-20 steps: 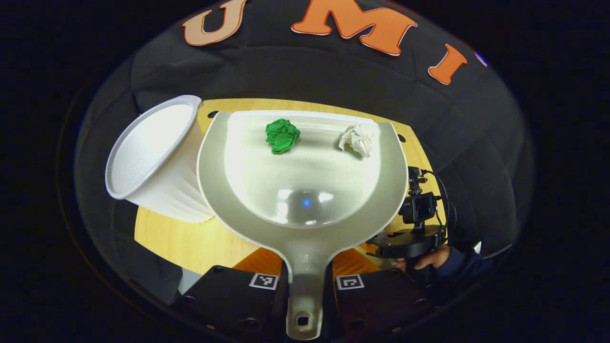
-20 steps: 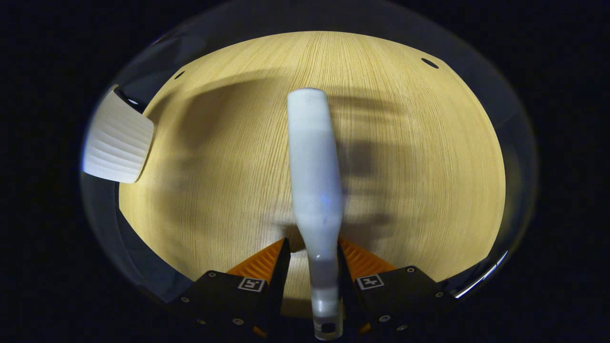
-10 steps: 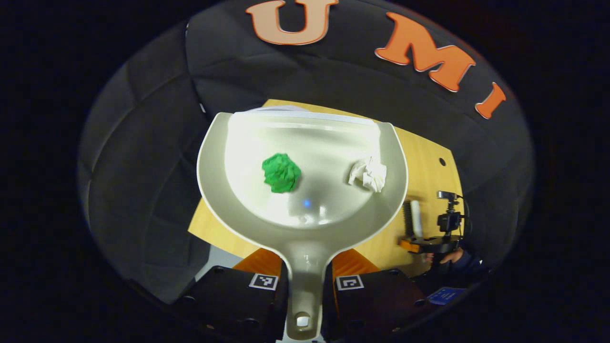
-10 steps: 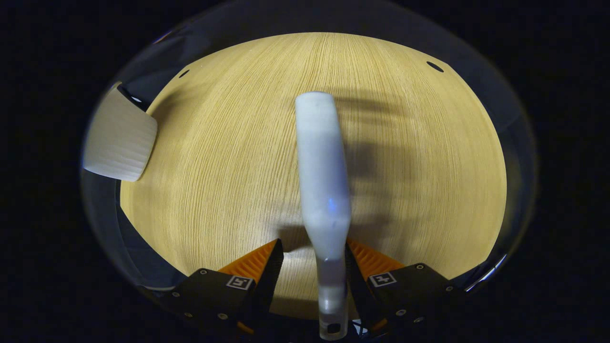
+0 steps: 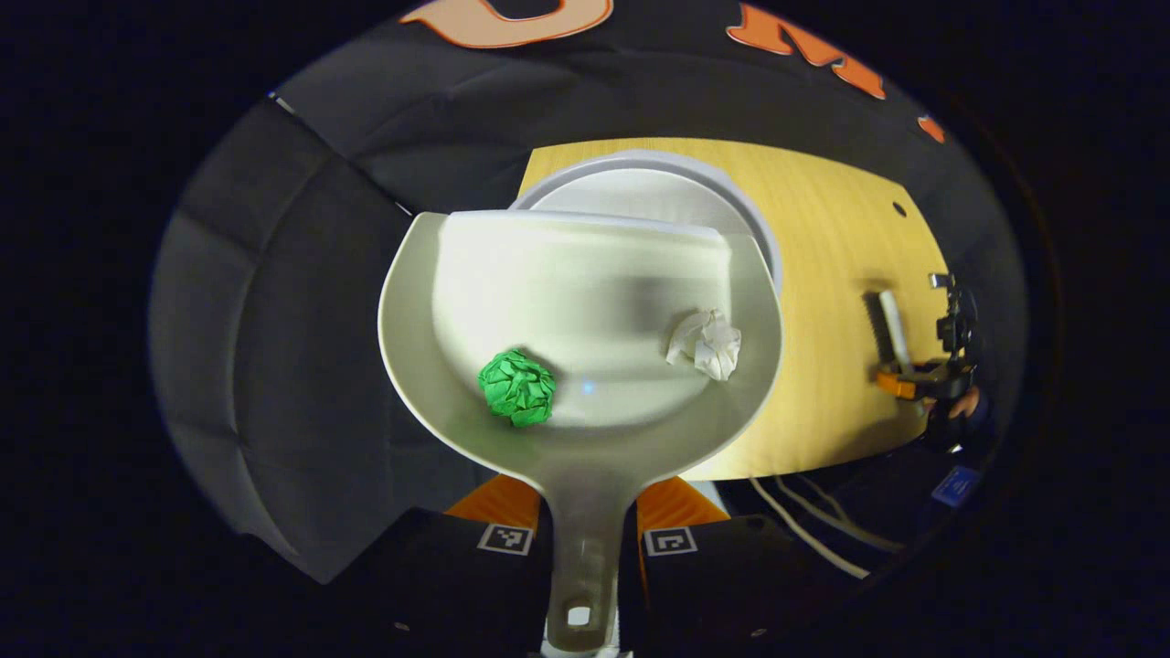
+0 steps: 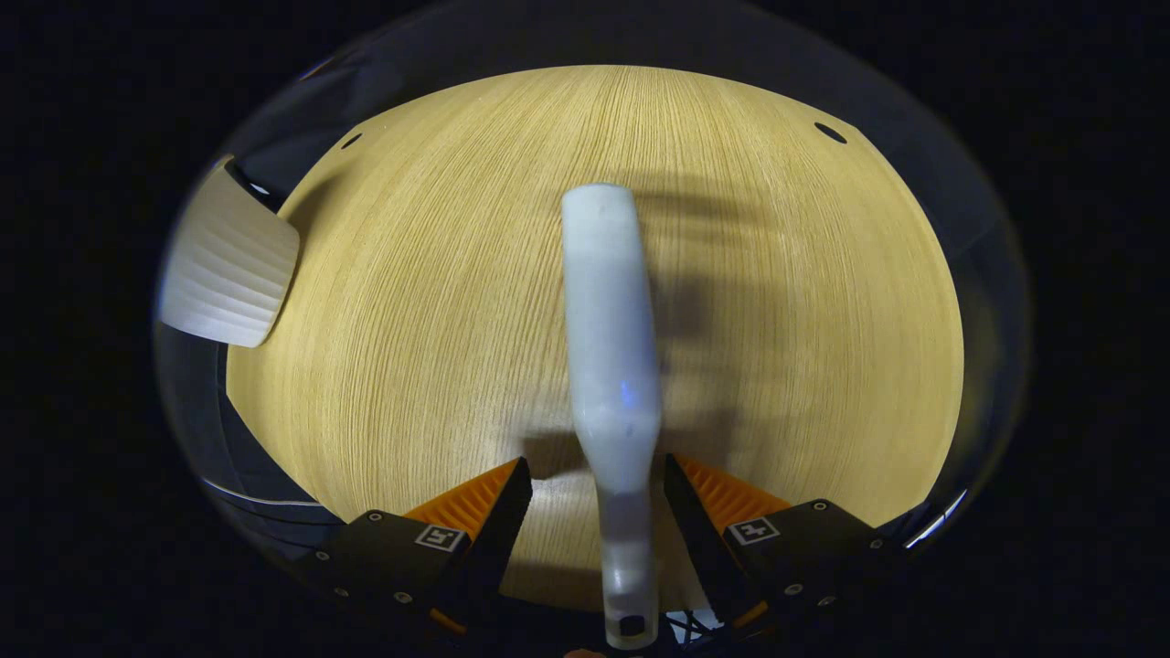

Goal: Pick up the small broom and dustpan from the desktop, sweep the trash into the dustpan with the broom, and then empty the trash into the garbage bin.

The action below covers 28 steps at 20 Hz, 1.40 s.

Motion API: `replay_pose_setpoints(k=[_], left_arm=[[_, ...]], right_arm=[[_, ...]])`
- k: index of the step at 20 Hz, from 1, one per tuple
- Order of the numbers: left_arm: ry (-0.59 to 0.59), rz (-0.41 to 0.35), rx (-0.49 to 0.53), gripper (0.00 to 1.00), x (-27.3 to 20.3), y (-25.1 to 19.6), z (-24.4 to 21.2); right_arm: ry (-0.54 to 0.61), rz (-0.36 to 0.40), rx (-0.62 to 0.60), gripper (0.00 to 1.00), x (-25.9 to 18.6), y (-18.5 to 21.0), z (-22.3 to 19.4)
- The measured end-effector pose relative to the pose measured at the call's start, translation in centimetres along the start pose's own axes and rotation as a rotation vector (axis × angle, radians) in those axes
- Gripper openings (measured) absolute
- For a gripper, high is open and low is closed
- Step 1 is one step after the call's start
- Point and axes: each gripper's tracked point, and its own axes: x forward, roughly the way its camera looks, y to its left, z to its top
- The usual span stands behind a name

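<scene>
My left gripper (image 5: 585, 489) is shut on the handle of the pale dustpan (image 5: 585, 302), which it holds in the air. In the pan lie a green paper ball (image 5: 517, 387) near the handle end and a white paper ball (image 5: 705, 342) to the right. The pan's front lip hangs over the open mouth of the white garbage bin (image 5: 640, 163). My right gripper (image 6: 596, 464) is open, with a gap on each side of the white broom (image 6: 608, 347), which lies on the wooden table (image 6: 411, 320). In the left gripper view, the right gripper (image 5: 923, 379) and broom (image 5: 891, 324) are far right.
The bin's ribbed wall (image 6: 228, 274) stands at the table's left edge in the right gripper view. Small holes (image 6: 830, 133) mark the tabletop's far corners. White cables (image 5: 804, 530) hang below the table's near edge. A hand (image 5: 960, 407) holds the right gripper.
The dustpan has swung left and over the bin's mouth, and both paper balls have rolled back toward the handle. My right fingers have spread off the broom handle.
</scene>
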Motion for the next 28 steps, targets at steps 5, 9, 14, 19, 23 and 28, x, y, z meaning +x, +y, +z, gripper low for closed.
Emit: replay_pose_setpoints(k=[5,9,14,19,23,28], left_arm=[[0.111,0.248,0.325,0.3,-3.0,4.0,1.7],[0.147,0.377,0.482,0.3,-2.5,6.5,3.3],[0.12,0.451,0.54,0.3,-0.1,7.6,4.9],[-0.04,0.326,0.283,0.3,3.1,4.8,3.6],[-0.211,0.207,0.013,0.29,5.1,0.3,4.6],[-0.421,-0.012,-0.21,0.3,8.4,-8.6,8.6]], right_arm=[[-0.01,0.003,-0.001,0.91,-0.6,-0.3,1.4],[-0.014,-0.001,0.002,0.92,-0.8,-0.2,2.1],[-0.017,0.008,0.008,0.93,-0.9,0.0,2.1],[-0.032,0.028,0.032,0.95,-1.6,0.2,2.5],[-0.056,0.036,0.025,0.95,-2.4,0.4,2.7],[-0.096,0.061,0.021,0.95,-3.3,1.0,2.8]])
